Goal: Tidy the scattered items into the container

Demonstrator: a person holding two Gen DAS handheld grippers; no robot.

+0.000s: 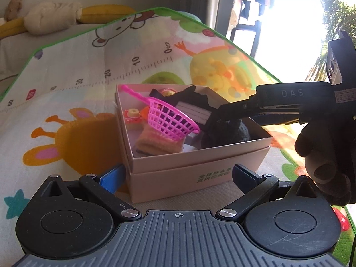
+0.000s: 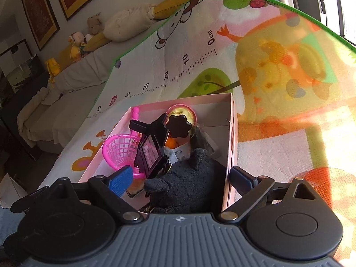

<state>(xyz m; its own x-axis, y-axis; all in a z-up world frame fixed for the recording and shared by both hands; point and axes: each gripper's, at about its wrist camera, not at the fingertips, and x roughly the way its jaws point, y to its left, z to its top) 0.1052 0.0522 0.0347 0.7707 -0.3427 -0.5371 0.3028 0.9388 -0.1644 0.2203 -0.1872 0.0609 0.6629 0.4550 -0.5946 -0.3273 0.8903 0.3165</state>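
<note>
On the play mat (image 1: 73,71), pale pink cardboard box (image 1: 200,155), crammed with toys

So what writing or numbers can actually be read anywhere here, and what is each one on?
"0cm", "10", "20", "30": ruler printed on the play mat.
"60": same ruler; the numbers between 30 and 60 are blurred.
"DAS": on the right gripper.
Green print on the pink box: too blurred to read.
Small white label on that gripper: unreadable.

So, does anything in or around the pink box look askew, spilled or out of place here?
Nothing has spilled onto the mat. Inside the pink box the load is untidy: the pink net scoop lies tilted on top, its handle poking over the far rim, and the black plush toy bulges at one end under the open right gripper.
</note>
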